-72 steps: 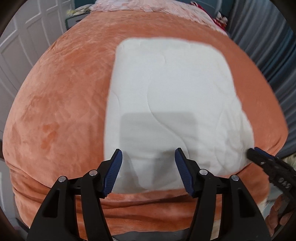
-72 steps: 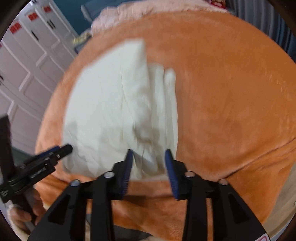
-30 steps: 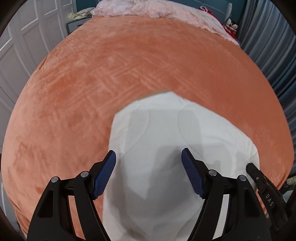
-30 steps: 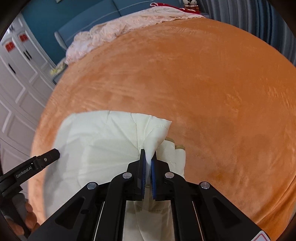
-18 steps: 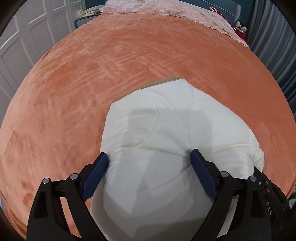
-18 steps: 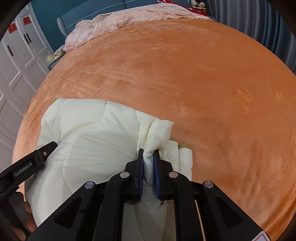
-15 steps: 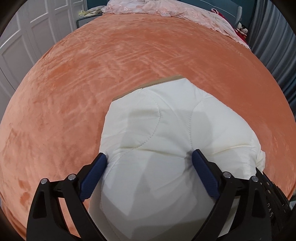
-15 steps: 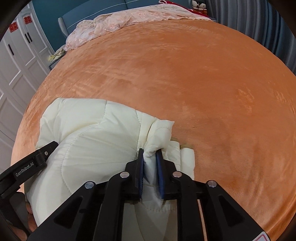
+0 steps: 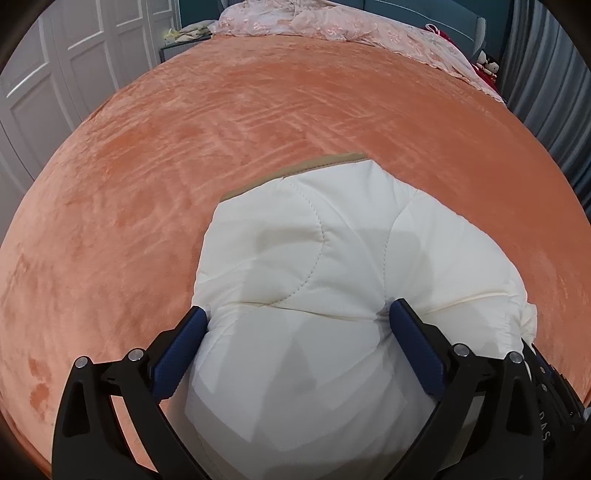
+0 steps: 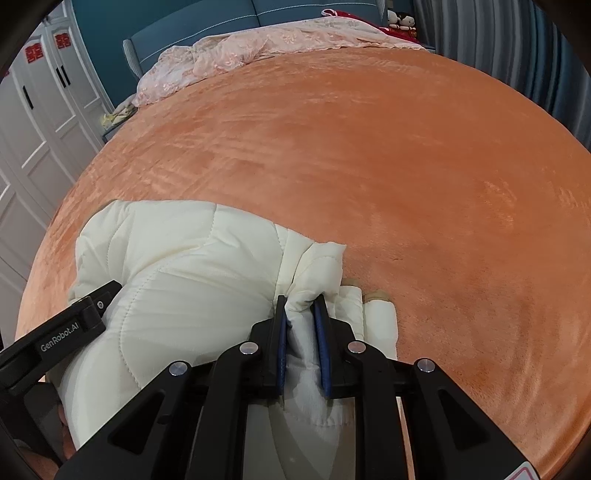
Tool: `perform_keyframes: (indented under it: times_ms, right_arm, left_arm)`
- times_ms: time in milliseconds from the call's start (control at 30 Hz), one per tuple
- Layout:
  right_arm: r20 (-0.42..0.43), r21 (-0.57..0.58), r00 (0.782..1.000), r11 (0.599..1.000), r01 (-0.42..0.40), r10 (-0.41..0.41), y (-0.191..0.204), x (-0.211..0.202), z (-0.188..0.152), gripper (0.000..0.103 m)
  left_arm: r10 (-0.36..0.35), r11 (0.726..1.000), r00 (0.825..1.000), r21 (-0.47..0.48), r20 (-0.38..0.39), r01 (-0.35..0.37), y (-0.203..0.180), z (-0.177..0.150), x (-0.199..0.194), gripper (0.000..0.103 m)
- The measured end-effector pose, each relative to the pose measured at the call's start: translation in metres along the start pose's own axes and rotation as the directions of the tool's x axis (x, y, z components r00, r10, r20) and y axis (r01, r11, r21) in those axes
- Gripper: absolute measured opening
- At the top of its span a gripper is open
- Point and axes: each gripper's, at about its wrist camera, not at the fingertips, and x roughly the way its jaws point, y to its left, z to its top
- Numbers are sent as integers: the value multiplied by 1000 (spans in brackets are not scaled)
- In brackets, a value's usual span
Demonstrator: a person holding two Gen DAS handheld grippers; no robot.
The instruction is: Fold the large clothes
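Folded quilt on bed.
Left gripper opening, astride quilt; right gripper pinching fold.

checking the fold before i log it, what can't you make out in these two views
- Near end of the jacket: cut off by the bottom edge in both views, behind the left gripper and right gripper.
- Layers underneath: hidden by the puffy top layer.
- Bedspread under the jacket: covered.
- Toys at the headboard: too small to tell.
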Motion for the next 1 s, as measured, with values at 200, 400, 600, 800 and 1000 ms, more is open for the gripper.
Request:
perform_keyframes:
  times_ms: [200, 400, 600, 800, 1000]
  right_arm:
    - [21, 8, 1000, 1000, -14, 14, -2, 3, -1, 17]
    - [47, 17, 999, 1000, -23, 22, -4, 2, -4, 18]
    - [36, 52, 996, 995, -82, 80, -14, -1, -1, 20]
    - [-48, 143, 989, 981, -128, 136, -40, -47, 10, 23]
    - [-14, -62, 988, 986, -153, 153, -3, -114, -16, 20]
  left_arm:
    - [18, 1000, 999, 5, 27, -18, -2, -2, 2, 98]
    - [27, 1000, 999, 6, 46, -27, -3, -3, 1, 98]
    - [-33, 999, 999, -10, 9, 33, 5, -1, -9, 98]
    - [-117, 992, 988, 33, -103, 121, 22, -13, -56, 98]
    - [-112, 988, 982, 85, -153, 126, 23, -48, -93, 95]
